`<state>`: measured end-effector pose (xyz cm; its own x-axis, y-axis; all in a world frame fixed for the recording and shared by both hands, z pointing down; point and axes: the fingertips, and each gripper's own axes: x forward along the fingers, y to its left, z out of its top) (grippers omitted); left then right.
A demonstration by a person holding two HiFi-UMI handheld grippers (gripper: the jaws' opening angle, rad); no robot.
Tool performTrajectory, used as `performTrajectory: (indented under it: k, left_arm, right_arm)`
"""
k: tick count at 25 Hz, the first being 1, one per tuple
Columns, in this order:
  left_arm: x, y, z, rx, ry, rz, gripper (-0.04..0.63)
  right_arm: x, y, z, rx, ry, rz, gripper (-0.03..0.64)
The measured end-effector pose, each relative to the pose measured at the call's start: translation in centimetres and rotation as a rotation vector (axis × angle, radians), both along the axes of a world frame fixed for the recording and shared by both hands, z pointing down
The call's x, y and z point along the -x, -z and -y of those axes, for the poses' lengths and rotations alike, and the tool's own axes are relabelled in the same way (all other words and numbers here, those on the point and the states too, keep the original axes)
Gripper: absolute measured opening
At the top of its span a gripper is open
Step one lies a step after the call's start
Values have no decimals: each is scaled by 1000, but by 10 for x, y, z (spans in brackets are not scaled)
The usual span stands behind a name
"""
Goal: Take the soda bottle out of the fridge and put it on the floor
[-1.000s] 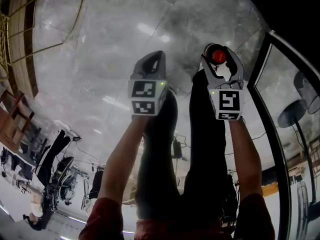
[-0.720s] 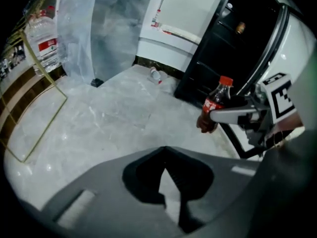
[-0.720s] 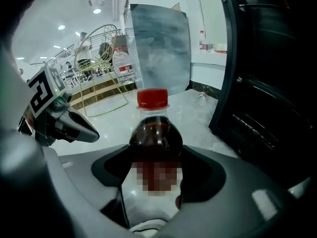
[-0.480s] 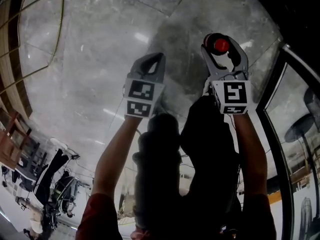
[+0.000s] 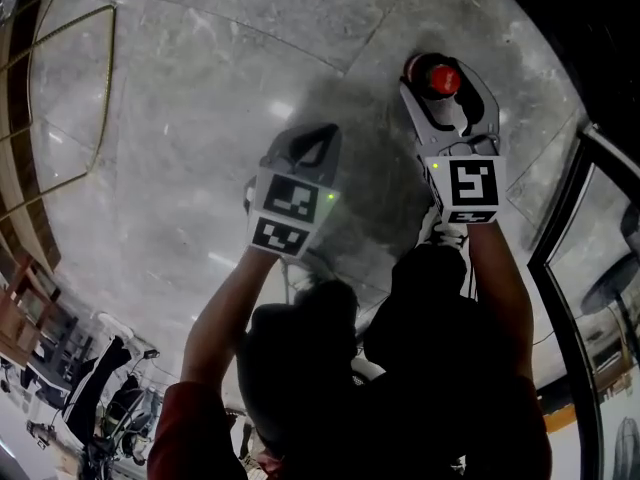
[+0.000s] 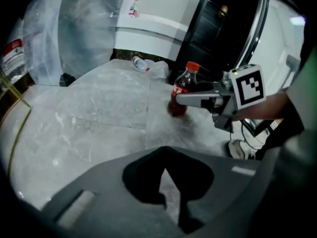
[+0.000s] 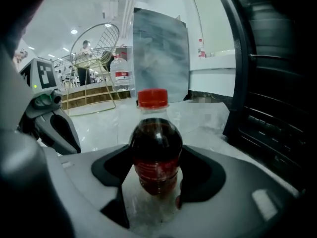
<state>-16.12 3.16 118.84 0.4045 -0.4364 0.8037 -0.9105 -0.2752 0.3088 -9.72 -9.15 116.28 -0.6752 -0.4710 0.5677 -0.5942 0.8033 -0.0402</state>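
Observation:
The soda bottle (image 7: 155, 152), dark cola under a red cap (image 5: 441, 79), stands upright between the jaws of my right gripper (image 7: 154, 185). That gripper (image 5: 440, 70) is shut on the bottle's body. The left gripper view shows the soda bottle (image 6: 180, 96) low over the grey marble floor (image 6: 104, 113); I cannot tell if its base touches. My left gripper (image 5: 316, 138) hovers a little to the left of it, shut and holding nothing, its pads (image 6: 148, 182) nearly together.
The fridge's dark shelves (image 7: 280, 113) and its black-framed glass door (image 5: 562, 268) stand to the right. A small plastic bottle (image 6: 140, 63) lies on the floor by a white cabinet (image 6: 163, 19). A gold wire frame (image 5: 65, 98) is at the left. The person's shoe (image 6: 238, 150) is near.
The right gripper has carried the bottle forward and down toward the floor. The left gripper has dropped back slightly, and the head view has tilted further over the floor.

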Motion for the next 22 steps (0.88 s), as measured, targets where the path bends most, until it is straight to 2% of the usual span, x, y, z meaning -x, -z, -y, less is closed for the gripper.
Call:
performTrajectory:
  k: [7, 13, 16, 22]
  left_arm:
    - [13, -12, 14, -24, 15, -2, 0]
    - [12, -13, 21, -27, 45, -54, 1]
    - [11, -13, 20, -15, 46, -76, 0]
    - [15, -11, 21, -18, 63, -99, 2]
  right_arm:
    - [13, -5, 4, -91, 9, 37, 298]
    - [10, -4, 7, -101, -15, 126, 298]
    - [11, -5, 6, -124, 14, 131, 298]
    - [10, -3, 5, -127, 9, 146, 298]
